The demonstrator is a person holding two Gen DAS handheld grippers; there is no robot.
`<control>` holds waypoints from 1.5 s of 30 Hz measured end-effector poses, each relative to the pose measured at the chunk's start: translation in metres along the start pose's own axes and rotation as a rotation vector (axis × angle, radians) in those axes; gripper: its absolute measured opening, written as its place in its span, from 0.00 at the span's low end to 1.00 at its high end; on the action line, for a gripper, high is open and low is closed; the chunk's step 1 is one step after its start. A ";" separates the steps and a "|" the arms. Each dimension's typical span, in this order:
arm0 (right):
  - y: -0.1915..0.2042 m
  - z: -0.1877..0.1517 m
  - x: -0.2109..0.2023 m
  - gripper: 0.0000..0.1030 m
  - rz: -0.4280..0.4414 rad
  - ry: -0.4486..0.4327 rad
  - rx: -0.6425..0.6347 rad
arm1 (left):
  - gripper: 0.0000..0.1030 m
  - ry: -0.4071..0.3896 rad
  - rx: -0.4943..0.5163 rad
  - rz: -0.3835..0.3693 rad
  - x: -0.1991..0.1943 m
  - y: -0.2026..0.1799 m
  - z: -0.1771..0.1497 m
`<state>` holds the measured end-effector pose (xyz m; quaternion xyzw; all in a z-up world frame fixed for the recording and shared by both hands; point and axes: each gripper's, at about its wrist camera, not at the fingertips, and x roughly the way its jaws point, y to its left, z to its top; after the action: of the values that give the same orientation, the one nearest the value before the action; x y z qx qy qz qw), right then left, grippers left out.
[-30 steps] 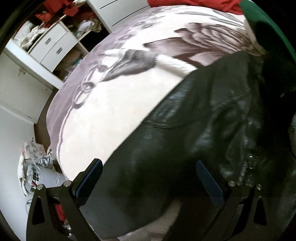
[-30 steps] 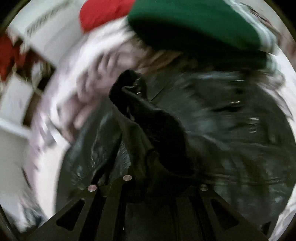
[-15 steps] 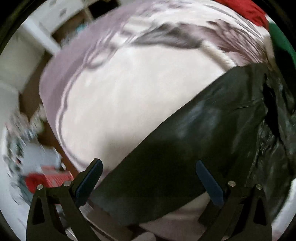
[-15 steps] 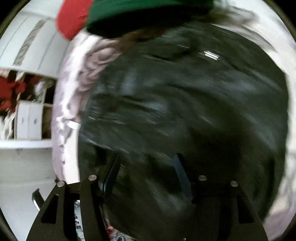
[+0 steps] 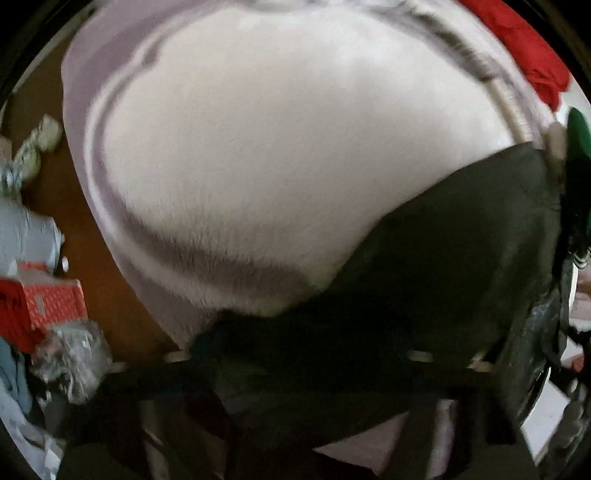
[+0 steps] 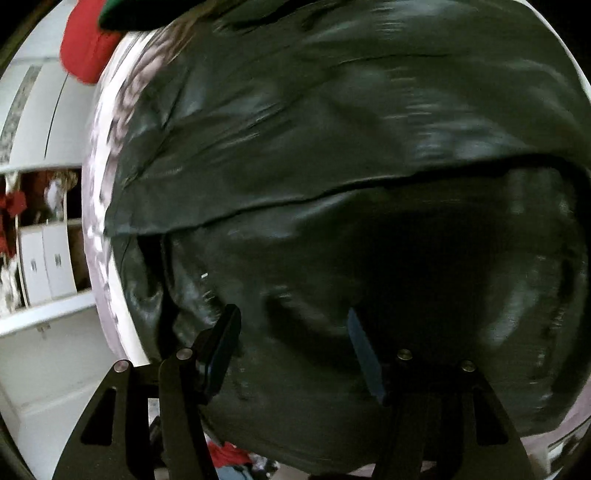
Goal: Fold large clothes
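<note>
Where the left wrist view begins, at its far left, a strip of brown floor (image 5: 92, 258) carries clutter: a red patterned box (image 5: 51, 299), crumpled clear plastic (image 5: 74, 358) and pale bundles, all blurred. Next comes the bed (image 5: 277, 147), covered by a fuzzy white blanket with a mauve border and grey curved markings, filling the middle of that view. Across the lower right of the blanket lies the black leather jacket (image 5: 461, 240), its smooth panel running from the bed's near edge up toward the right. The left gripper (image 5: 295, 369) is lost in dark blur against the jacket's lower edge; only its pale rivets stand out, well apart from each other, and I cannot tell whether its fingers are released or clenched on the leather. At the far right sit a red garment (image 5: 532, 59) and, below it, a green garment (image 5: 578, 129), both on the bed beyond the jacket.

Turning to the right wrist view, white cabinets and shelves (image 6: 40, 266) stand at the left, with a red garment (image 6: 83, 51) at the top left and a sliver of green cloth (image 6: 122, 18) beside it. The jacket (image 6: 332, 110) fills nearly everything else, one layer folded over another with a clear edge crossing the middle. The right gripper (image 6: 291, 332) hangs over the lower layer, its fingers (image 6: 221, 347) spread apart and released, with nothing between them.
</note>
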<state>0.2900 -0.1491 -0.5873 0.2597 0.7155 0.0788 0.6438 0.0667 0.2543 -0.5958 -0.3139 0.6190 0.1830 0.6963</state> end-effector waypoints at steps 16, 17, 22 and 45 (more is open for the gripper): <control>0.096 -0.014 0.046 0.61 -0.026 0.017 -0.131 | 0.20 -0.150 0.038 -0.135 -0.018 0.020 0.162; 0.096 -0.012 0.049 0.61 -0.037 0.016 -0.125 | 0.25 -0.123 0.025 -0.132 -0.009 0.022 0.168; 0.094 -0.011 0.047 0.61 -0.103 0.002 -0.109 | 0.56 -0.125 -0.046 -0.176 -0.029 0.031 0.149; 0.046 0.007 -0.024 0.63 -0.326 -0.184 -0.023 | 0.07 -0.352 -0.760 -0.382 -0.008 0.019 0.083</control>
<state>0.3104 -0.1230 -0.5472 0.1389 0.6850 -0.0425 0.7139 0.1152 0.3247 -0.5888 -0.6195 0.3117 0.3159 0.6475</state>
